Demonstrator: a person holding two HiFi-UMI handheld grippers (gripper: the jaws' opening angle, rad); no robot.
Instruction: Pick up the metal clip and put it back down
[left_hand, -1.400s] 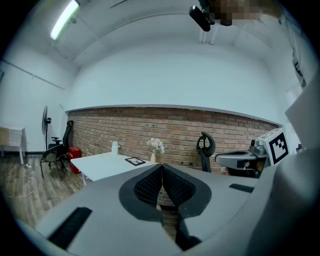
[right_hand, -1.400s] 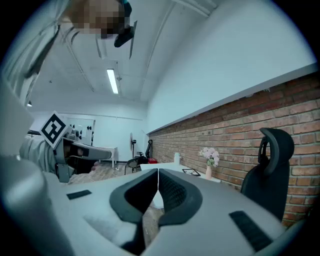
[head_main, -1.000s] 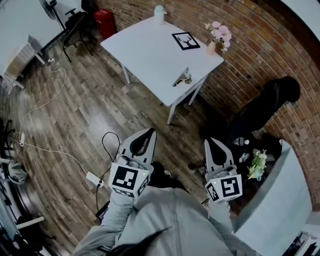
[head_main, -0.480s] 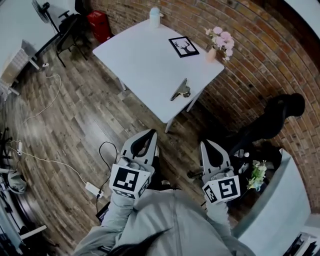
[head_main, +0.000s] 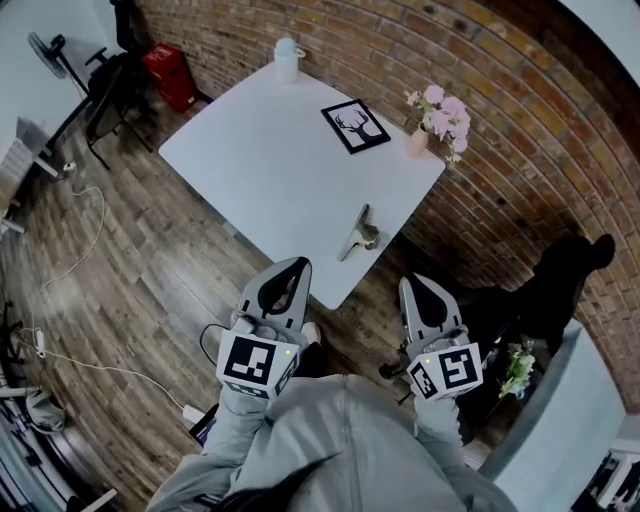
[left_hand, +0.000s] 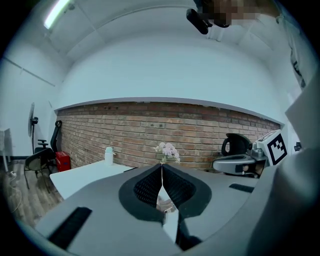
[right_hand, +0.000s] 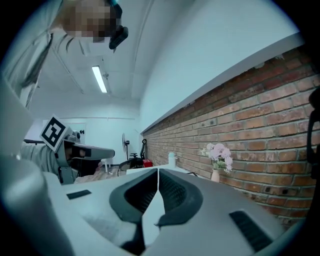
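A metal clip lies on the white table, near its front corner. My left gripper is held close to my body, below the table's front edge, with its jaws together and nothing in them. My right gripper hangs to the right of that corner, jaws also together and empty. In the left gripper view the shut left gripper points at the brick wall, and the clip's shine shows low between the jaws. In the right gripper view the right gripper is shut too.
On the table stand a framed deer picture, a vase of pink flowers and a white bottle. A brick wall runs behind. A black chair sits at the right, cables lie on the wood floor.
The view has moved toward the table: the table and clip now sit lower and closer to both grippers. Both grippers stay shut and close to my body.
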